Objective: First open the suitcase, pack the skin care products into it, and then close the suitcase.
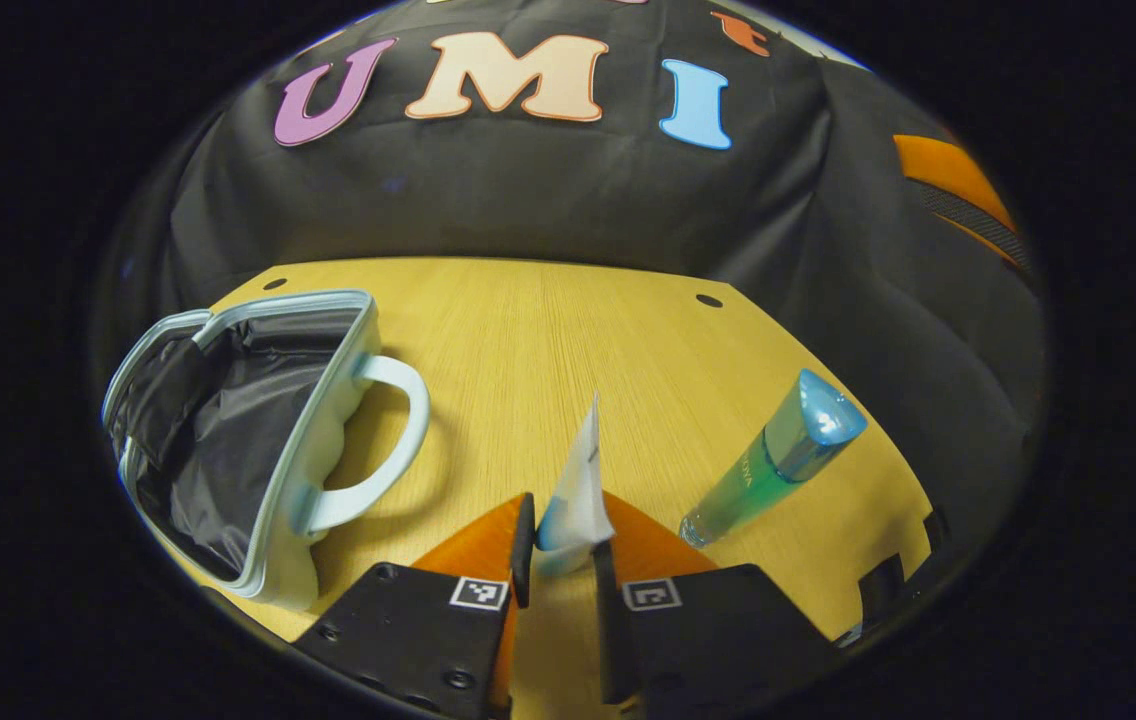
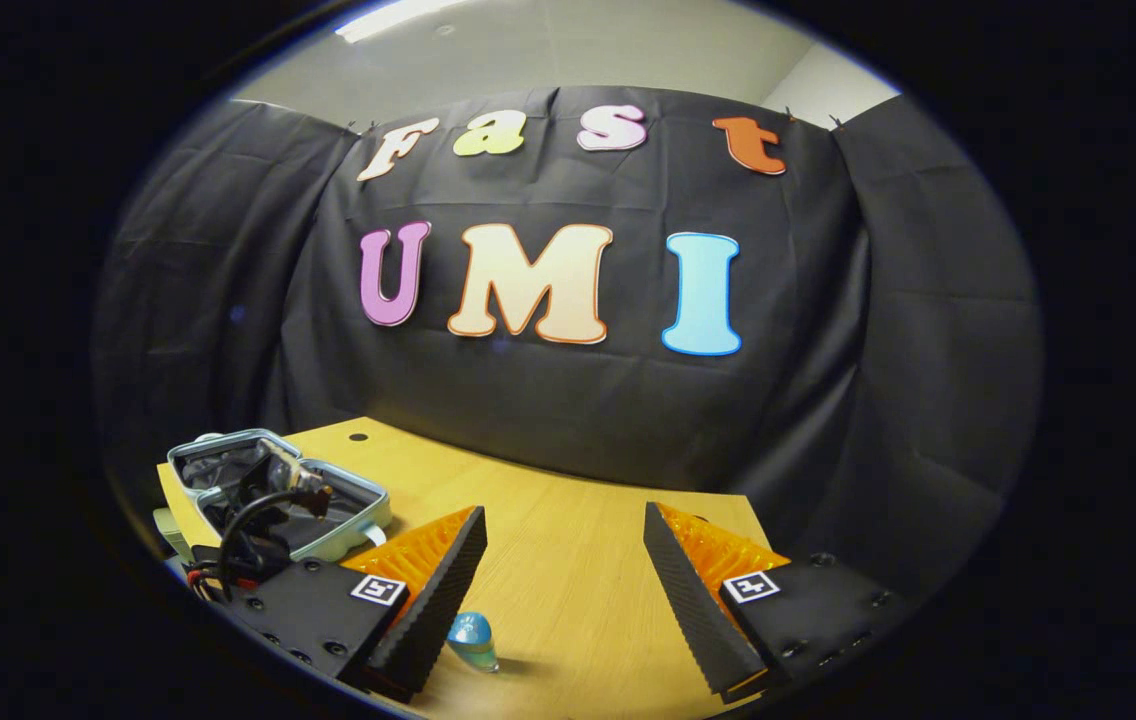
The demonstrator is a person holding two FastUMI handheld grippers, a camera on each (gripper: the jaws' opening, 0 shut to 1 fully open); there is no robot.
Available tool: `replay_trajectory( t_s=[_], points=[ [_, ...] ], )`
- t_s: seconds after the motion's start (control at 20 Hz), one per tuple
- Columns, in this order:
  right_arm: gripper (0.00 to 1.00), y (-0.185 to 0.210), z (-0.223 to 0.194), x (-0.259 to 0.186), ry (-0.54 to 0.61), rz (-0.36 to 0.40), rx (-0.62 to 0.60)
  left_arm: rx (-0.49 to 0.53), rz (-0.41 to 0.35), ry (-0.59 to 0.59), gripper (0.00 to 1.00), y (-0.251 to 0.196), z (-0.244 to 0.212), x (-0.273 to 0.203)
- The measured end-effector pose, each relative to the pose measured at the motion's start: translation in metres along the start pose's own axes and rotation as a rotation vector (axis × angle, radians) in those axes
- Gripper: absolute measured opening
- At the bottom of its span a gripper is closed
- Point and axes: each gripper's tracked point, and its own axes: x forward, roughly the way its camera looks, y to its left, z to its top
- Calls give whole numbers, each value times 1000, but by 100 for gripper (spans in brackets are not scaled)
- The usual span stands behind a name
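The pale blue suitcase (image 1: 258, 450) lies open on the left of the wooden table (image 1: 548, 330), its dark lining showing and its handle pointing at the table's middle. My left gripper (image 1: 563, 535) is shut on a white and blue tube (image 1: 576, 490), which stands upright between the fingers above the table, to the right of the suitcase. A green bottle with a blue cap (image 1: 773, 462) lies on the table further right. In the right gripper view my right gripper (image 2: 563, 600) stands open above the table (image 2: 568, 520), the blue-capped bottle (image 2: 473, 640) just beside its left finger. The open suitcase (image 2: 278, 490) sits far left.
A black cable and some red wires (image 2: 238, 540) hang in front of the suitcase in the right gripper view. An orange and black object (image 1: 958, 195) shows at the far right against the cloth wall. The table's edges lie close on the right and at the back.
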Motion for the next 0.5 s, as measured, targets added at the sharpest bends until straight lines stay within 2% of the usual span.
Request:
replay_trajectory(
  t_s=[0.15,0.35,0.5],
  points=[
    [99,11,-16,2,18,33,5,-6,-2,20,20,3,12,-10],
    [96,32,-48,12,67,86,21,-1,17,-43,19,13,58,-37],
    [99,46,-79,16,125,123,25,12,37,-83,19,23,91,-62]
  ],
)
